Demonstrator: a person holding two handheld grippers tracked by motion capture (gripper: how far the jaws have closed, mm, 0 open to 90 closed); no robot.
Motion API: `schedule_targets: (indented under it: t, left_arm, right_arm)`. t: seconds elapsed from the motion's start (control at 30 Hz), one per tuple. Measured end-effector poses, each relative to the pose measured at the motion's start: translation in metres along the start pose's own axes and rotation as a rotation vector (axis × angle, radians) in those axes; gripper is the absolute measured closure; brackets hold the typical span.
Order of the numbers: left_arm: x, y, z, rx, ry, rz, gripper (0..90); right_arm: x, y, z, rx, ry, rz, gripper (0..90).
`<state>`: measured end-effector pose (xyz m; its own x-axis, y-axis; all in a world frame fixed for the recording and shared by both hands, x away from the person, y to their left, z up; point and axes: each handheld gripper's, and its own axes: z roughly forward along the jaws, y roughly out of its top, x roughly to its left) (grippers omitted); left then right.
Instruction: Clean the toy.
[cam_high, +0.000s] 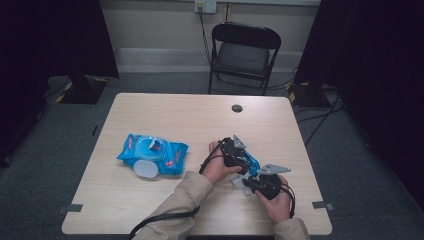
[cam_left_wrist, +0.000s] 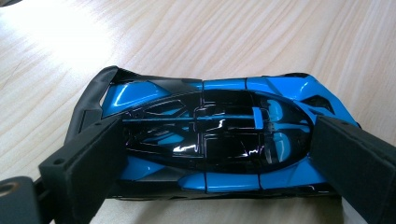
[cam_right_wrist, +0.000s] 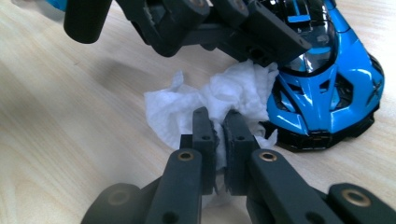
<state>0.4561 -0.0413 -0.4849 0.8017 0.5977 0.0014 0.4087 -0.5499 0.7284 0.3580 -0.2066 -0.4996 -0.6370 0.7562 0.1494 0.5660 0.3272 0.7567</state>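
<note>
Glossy blue plastic toy car; crumpled soft white paper wipe; smooth pale wood-grain table.

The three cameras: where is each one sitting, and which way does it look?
High view: sits above the person's side, looking forward and down on the table; both forearms, the left gripper and the right gripper show.
Left gripper view: rides the left gripper, looking along its two black jaws at the blue toy car clamped between them.
Right gripper view: rides the right gripper, looking along its jaws shut on a white wipe beside the car's nose.
Shared: both gripper views show the toy car on the wooden table.
</note>
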Motion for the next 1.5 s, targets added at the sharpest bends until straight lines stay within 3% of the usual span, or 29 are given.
schedule_targets:
  t: [0.13, 0.33, 0.67, 0.87, 1.0, 1.1, 1.2, 1.5]
  left_arm:
    - [0.000, 0.001, 0.000, 0.005, 0.000, 0.006, 3.6]
    - [0.001, 0.001, 0.000, 0.015, -0.002, 0.009, 3.7]
    - [0.001, 0.001, 0.000, 0.014, -0.003, 0.009, 3.6]
    - [0.001, -0.001, -0.001, -0.004, -0.006, 0.007, 3.6]
    - [0.001, -0.002, 0.000, -0.015, -0.004, 0.007, 3.6]
    - [0.001, -0.004, 0.000, -0.025, -0.006, 0.007, 3.6]
    - [0.001, -0.003, 0.000, -0.024, -0.006, 0.006, 3.6]
    - [0.001, -0.002, -0.001, -0.010, -0.005, 0.012, 3.6]
  right_arm:
    - [0.001, 0.000, -0.003, 0.006, 0.032, 0.005, 85.9]
    - [-0.010, 0.003, -0.021, 0.006, 0.022, 0.011, 85.9]
    - [-0.049, 0.007, -0.052, -0.055, -0.079, 0.080, 85.8]
    - [-0.065, 0.006, -0.040, -0.057, -0.164, 0.136, 85.8]
    - [-0.065, 0.007, -0.021, -0.041, -0.174, 0.143, 85.6]
    - [-0.063, 0.003, -0.010, -0.047, -0.173, 0.152, 85.7]
    - [-0.063, 0.000, -0.010, -0.061, -0.164, 0.162, 85.7]
    - [-0.053, -0.005, -0.015, -0.037, -0.142, 0.106, 85.7]
